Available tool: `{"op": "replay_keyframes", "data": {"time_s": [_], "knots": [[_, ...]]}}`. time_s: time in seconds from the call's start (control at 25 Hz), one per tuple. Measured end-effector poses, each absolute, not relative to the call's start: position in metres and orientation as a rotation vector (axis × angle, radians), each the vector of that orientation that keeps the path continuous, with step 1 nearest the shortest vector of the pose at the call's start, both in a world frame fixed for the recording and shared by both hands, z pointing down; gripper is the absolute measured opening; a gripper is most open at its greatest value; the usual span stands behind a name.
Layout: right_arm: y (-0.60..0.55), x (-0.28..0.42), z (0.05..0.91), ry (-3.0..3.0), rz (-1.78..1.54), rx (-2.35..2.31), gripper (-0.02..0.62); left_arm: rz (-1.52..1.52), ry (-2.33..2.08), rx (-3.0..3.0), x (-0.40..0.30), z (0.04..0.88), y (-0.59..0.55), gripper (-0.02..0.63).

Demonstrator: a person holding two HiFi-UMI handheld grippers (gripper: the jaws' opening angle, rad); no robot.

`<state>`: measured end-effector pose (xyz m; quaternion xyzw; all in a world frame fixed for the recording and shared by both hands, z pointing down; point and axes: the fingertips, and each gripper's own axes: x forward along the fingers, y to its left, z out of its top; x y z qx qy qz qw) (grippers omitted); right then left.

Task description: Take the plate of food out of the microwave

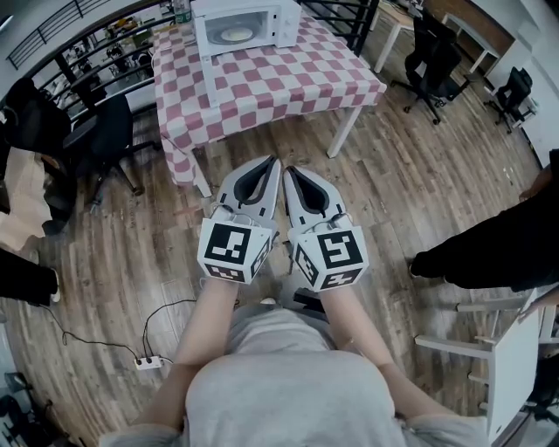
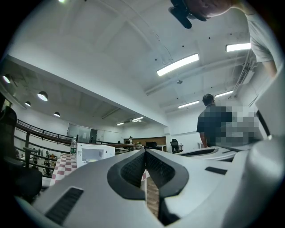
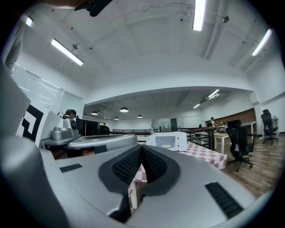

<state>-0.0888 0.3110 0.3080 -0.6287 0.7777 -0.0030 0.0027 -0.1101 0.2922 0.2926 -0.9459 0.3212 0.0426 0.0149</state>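
Since neither gripper has reached the microwave, step in hand: the approach, as far as can be judged; no handling of the plate has begun.
Left gripper: jaws clenched on nothing, held level over the wooden floor, just beside its partner.
Right gripper: jaws likewise pressed together and empty.
Microwave: stands on the checked surface, well apart from both grippers; its door looks swung open, though that is hard to confirm.
Plate of food: inside the microwave's cavity, with something pale on it.
Next move, judged: close the gap to the surface, part the jaws of at least one gripper, take the plate by its rim and keep it level on the way out.
Head view only: both grippers side by side with their marker cubes, and the stretch of floor between them and the surface.
Left gripper view only: a bottle just left of the microwave and a person standing at the right; the plate is barely legible here.
Right gripper view only: the plate shows plainly in the microwave's front, with an office chair off to the right.
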Motion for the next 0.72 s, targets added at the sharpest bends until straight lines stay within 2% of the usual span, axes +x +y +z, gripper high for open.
{"op": "replay_keyframes", "data": {"time_s": [0.72], "knots": [[0.227,-0.050,0.310,2.465,-0.012,-1.919,0.025,0.171,1.096,-2.973,-0.080,0.299,0.207,0.003]]}}
